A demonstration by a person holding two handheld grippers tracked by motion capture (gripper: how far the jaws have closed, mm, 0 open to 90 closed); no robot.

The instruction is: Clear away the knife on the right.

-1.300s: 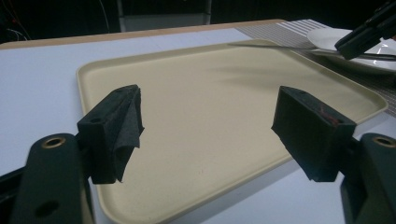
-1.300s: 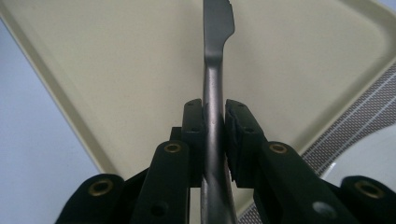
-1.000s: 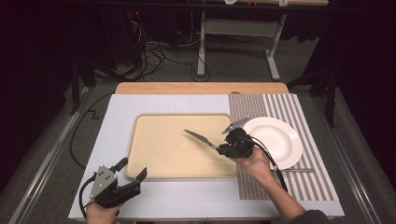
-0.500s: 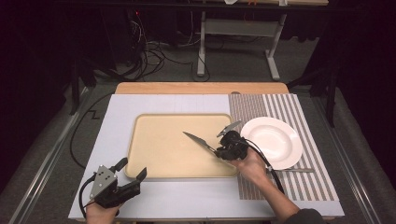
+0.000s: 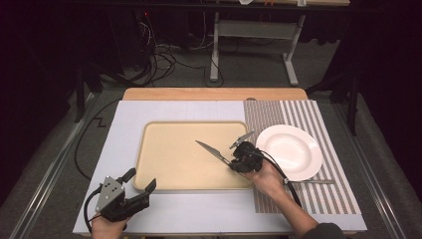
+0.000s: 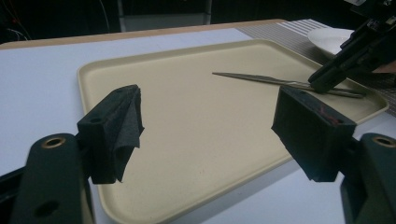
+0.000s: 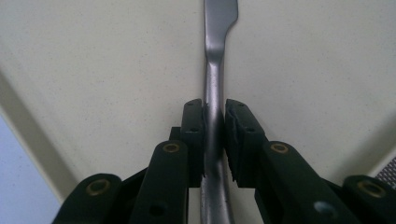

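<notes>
Currently the right gripper (image 5: 233,162) clamps the handle of a plain silver metal knife (image 5: 211,151), blade over the right part of the beige plastic tray (image 5: 169,164). Left gripper (image 5: 140,182) gapes wide, empty, near-left. No legible markings.

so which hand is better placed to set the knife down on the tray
Right. The right gripper is shut on the knife above the tray. The left gripper sits open at the tray's near left corner, holding nothing.
</notes>
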